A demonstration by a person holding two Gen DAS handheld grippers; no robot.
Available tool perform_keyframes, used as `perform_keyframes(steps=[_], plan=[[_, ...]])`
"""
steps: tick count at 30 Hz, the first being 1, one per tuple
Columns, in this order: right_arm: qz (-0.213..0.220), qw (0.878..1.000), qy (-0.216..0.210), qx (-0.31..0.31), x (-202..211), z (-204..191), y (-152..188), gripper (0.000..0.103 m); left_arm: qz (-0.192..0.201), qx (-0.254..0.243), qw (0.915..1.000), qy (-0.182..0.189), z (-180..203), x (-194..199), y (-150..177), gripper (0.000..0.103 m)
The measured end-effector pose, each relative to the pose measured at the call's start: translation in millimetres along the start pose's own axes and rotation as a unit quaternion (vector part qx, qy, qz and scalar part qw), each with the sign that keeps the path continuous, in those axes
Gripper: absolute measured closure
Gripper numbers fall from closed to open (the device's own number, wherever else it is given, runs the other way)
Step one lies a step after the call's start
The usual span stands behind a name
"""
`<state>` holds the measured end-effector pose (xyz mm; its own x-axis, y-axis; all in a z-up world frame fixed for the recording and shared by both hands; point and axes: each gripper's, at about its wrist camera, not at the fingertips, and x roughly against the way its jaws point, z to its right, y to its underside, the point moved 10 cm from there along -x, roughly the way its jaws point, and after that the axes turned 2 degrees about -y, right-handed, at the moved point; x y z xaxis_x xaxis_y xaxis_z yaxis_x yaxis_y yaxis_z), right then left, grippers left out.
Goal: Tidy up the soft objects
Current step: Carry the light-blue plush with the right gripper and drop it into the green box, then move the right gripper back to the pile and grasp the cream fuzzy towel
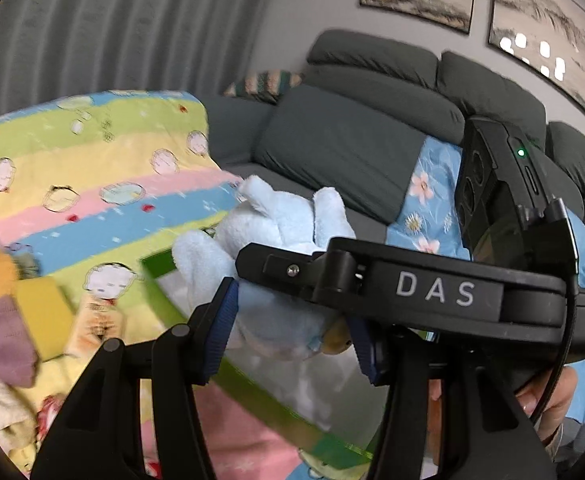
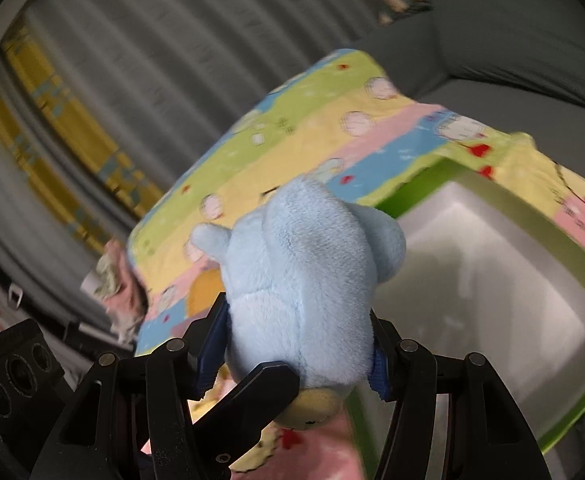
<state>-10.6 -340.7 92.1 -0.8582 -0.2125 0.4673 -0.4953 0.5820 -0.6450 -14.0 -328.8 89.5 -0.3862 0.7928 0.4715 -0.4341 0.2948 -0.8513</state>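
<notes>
While both claws, left claw and right claw, sit clamped on the light-blue plush toy hovering at the green-rimmed bin, looks like mid-handoff: gotta release one side, then drop it in.

Pale blue plush against pastel stripes

The plush toy is light blue with a yellow patch; the cloth has green, yellow, pink and blue cartoon-printed stripes; the box is green-rimmed, grey inside.
</notes>
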Motion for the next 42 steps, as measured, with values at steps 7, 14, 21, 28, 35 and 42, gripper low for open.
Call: perform_keyframes(steps=[7,14,21,28,35,42], plan=[[-0.003,0.996,0.043,-0.074,0,67,-4,0.042,-0.073,0.017,0.9967,0.032,11,-49,15,0.053],[-0.021,0.989,0.083,-0.122,-8,115,1,0.041,-0.099,0.035,0.9938,0.037,15,-67,25,0.051],[0.005,0.985,0.120,-0.124,3,124,-5,0.020,-0.072,0.041,0.9965,0.006,0,-39,18,0.020],[0.055,0.989,0.121,-0.059,18,88,-18,0.005,-0.035,0.091,0.9927,-0.070,-54,21,20,0.001],[0.070,0.992,0.106,0.021,16,34,-18,0.005,-0.033,0.168,0.9648,-0.200,-142,103,67,0.001],[0.030,0.993,0.054,0.105,-16,-31,7,0.005,-0.035,0.243,0.9159,-0.318,-223,168,137,0.001]])
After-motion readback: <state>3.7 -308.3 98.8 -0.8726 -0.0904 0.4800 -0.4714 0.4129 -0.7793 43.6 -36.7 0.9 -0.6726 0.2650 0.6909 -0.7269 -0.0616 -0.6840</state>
